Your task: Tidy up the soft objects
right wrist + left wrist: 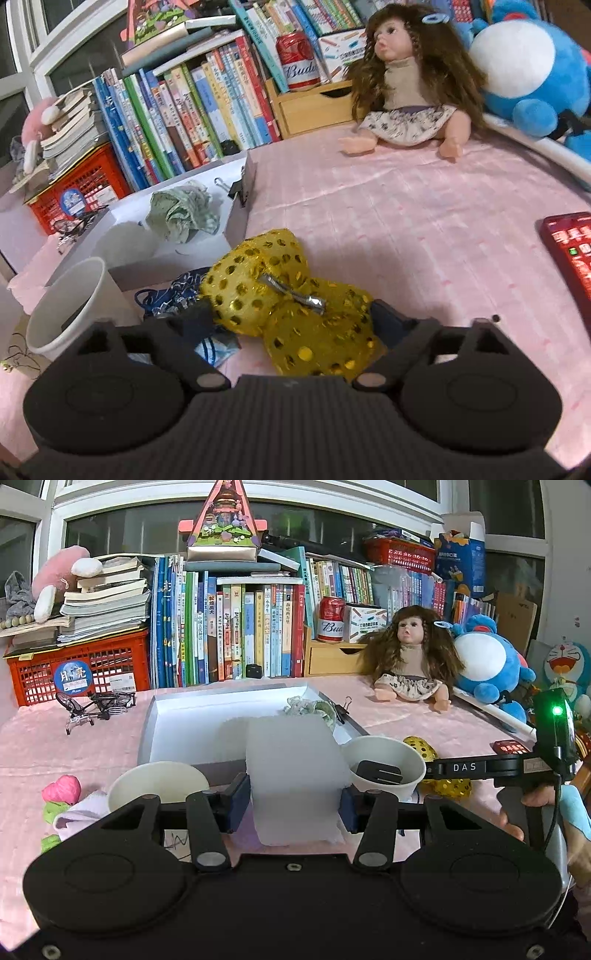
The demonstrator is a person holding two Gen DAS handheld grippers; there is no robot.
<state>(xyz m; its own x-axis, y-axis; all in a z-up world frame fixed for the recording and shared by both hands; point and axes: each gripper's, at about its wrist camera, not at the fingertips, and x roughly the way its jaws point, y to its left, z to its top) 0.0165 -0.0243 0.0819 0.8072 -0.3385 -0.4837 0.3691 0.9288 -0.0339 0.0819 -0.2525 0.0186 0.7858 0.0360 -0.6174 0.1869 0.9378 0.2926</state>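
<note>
Sequined yellow fabric (291,295), cinched at its middle by a silver tie (293,291) into two lobes, is seen lying on the pink cloth (406,221) just in front of the right gripper (291,321), its long axis running from far-left to near-right across the gap between the fingers. The near lobe is framed by the spread jaws, which are released and not judged to be pressing on it; the right finger's tip is partly hidden behind the fabric, so contact there cannot be ruled out. The right hand is clearly the nearer one. The white tray (236,218) lies beyond the yellow fabric to its left, with a crumpled green cloth (183,212) already inside. A white paper cup (66,306) stands left of the fabric, and tangled blue cord (173,299) is partly covered by the left finger. The left gripper (295,805) is clenched on a folded white cloth (295,760), whose lower end is cut off by the gripper body
</note>
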